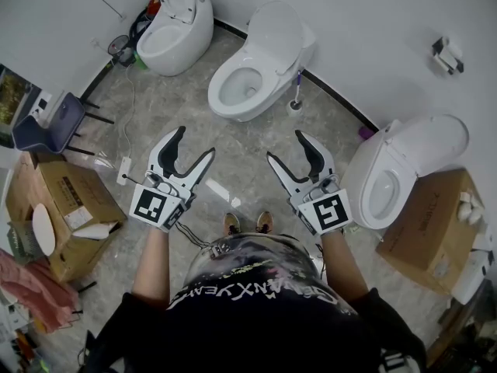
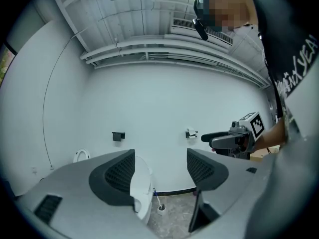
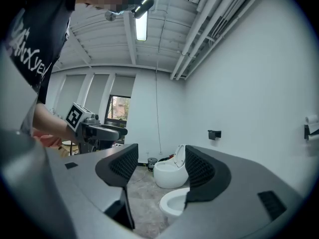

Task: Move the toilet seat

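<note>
White ceramic middle toilet [image 1: 260, 62] stands untouched ahead; left gripper [image 1: 196, 142] and right gripper [image 1: 285, 145] both gape empty, so reaching its upturned seat lid [image 1: 277, 28] likely comes next.

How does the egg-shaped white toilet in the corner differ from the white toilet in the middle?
The egg-shaped white toilet is round and squat; the middle white toilet is longer. The egg-shaped one's raised part is an open ring; the middle one's is a solid lid. A toilet brush stands beside the middle one only. Both are white, bowls uncovered.
</note>
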Available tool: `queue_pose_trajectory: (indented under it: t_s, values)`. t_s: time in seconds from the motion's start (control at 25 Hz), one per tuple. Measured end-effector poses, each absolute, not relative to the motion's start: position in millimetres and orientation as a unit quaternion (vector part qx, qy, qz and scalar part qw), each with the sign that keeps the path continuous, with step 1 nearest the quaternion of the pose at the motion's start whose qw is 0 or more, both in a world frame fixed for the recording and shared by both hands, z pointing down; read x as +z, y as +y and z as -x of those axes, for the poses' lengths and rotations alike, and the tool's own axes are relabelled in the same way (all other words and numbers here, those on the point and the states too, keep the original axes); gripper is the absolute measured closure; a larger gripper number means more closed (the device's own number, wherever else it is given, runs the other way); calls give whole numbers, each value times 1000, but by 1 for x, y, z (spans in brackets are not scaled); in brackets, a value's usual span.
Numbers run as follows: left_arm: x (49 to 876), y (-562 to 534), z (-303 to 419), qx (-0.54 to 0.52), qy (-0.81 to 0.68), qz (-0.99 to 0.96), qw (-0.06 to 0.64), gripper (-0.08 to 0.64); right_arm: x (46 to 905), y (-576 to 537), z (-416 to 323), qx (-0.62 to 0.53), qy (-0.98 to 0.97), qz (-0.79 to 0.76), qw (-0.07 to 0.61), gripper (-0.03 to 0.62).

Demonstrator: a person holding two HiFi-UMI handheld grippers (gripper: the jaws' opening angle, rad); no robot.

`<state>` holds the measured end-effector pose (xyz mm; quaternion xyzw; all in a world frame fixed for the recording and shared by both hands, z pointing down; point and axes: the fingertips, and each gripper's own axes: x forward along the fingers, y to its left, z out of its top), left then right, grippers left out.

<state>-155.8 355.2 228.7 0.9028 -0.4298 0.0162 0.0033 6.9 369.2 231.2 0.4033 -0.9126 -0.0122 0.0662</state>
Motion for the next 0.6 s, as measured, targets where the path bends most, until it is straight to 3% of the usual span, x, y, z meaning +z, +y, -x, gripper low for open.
queue_pose_trajectory:
  t_s: [0.12,0.28,0.36,0.6]
  values:
    - [227,357,153,12,-426,-905,0,187,232,369,-8,-14,-913,-403,65,245]
    - [227,360,145,19,-407,-913,-11,102,234,366,-9,-12,-914,-401,66,73]
    - [229,362,142,31,-399,-916,-16,66,236,366,-7,-10,-914,-398,73,17]
    - [230,364,140,37,-399,-916,-14,35,239,368,-9,-11,-915,-396,80,8]
